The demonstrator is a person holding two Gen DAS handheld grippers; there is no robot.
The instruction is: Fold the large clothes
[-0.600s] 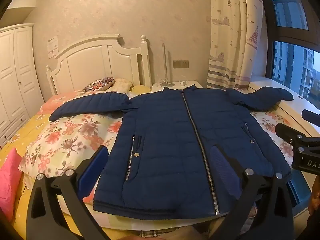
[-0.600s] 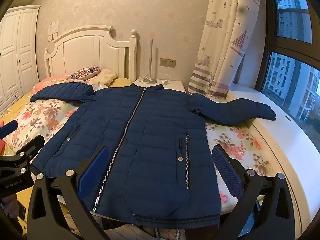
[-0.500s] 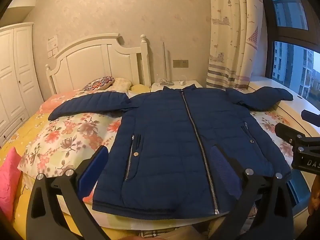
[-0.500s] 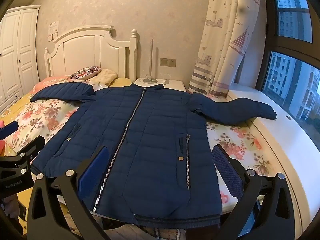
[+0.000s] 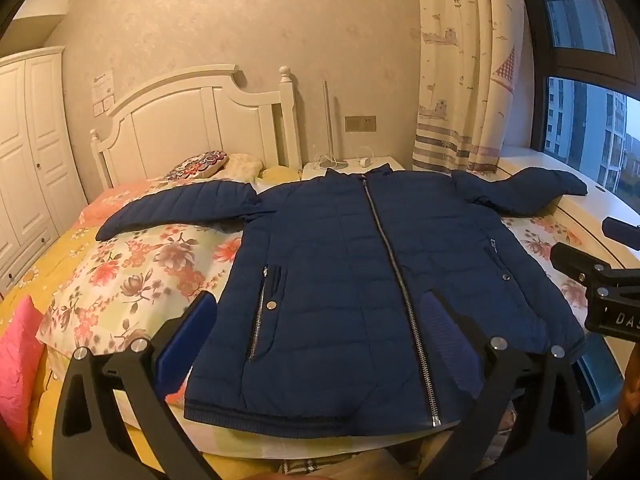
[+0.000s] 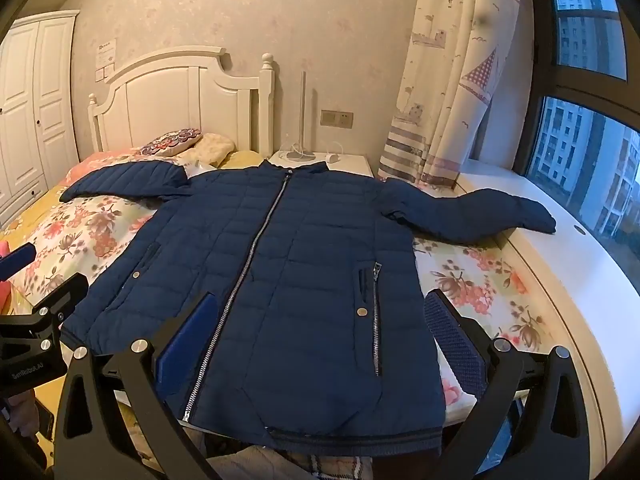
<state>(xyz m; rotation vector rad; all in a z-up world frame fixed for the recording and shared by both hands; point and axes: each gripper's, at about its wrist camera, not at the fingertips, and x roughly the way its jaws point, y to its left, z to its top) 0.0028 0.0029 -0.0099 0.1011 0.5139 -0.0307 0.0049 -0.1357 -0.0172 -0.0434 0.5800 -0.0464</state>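
Observation:
A navy quilted jacket (image 5: pixel 360 280) lies flat and zipped, front up, on the floral bedspread, both sleeves spread out sideways. It also shows in the right wrist view (image 6: pixel 280 272). My left gripper (image 5: pixel 316 320) is open and empty, held above the jacket's hem, left of the zip. My right gripper (image 6: pixel 320 320) is open and empty above the hem, right of the zip. The left sleeve (image 5: pixel 176 208) rests on the bed; the right sleeve (image 6: pixel 472 212) reaches onto the white window ledge.
A white headboard (image 5: pixel 192 120) and pillows (image 5: pixel 200 160) stand at the far end. A nightstand (image 6: pixel 320 160) with cables is behind the collar. Curtain (image 6: pixel 444 80) and window ledge (image 6: pixel 560 272) on the right; wardrobe (image 5: pixel 24 160) on the left; pink cushion (image 5: pixel 16 360) near left.
Both views have shifted very slightly; the jacket and both open grippers stay as they were.

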